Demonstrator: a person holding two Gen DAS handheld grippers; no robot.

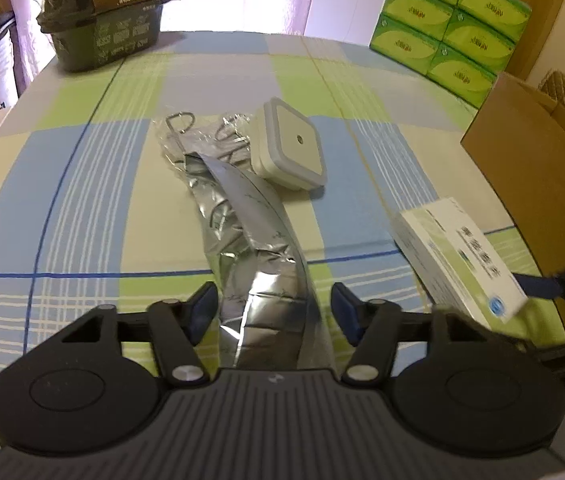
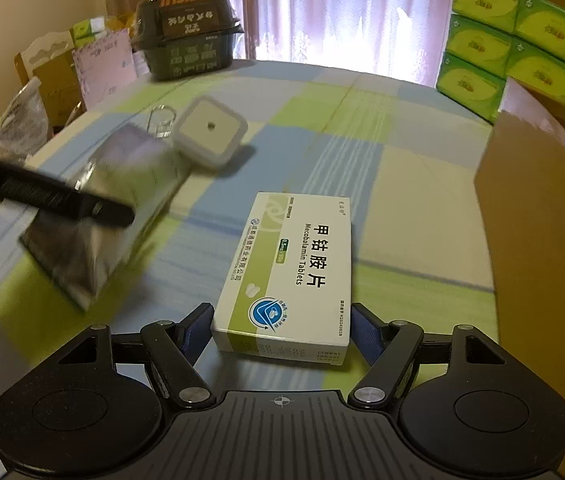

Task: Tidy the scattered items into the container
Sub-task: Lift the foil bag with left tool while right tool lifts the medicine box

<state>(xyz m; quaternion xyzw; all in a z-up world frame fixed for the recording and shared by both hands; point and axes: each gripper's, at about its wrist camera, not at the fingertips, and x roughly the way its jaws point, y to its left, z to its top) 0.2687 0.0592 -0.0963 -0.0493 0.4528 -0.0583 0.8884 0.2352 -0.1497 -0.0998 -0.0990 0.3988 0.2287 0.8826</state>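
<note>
My bench (image 1: 94, 184), under a checked blue, green and cream cloth, carries everything. The biggest thing on it is the cardboard box (image 1: 538, 184) at 3 o'clock from my left gripper; its open top faces away, so I cannot tell what is in it. At 1 o'clock a stack of green tissue packs (image 1: 446, 28) stands behind the box, and at 11 o'clock sits a dark lidded tub (image 1: 102, 20) at the far edge.

The silver foil bag (image 1: 258, 280) runs straight ahead at 12 o'clock, its near end between the fingers of my left gripper (image 1: 272, 312), which are spread apart on either side of it. A clear packet of metal rings (image 1: 202, 136) lies at its far end, just beside the square white plug light (image 1: 290, 148).

The tablet box (image 2: 294, 272) lies between the fingers of my right gripper (image 2: 280, 332); I cannot tell whether they press it.
</note>
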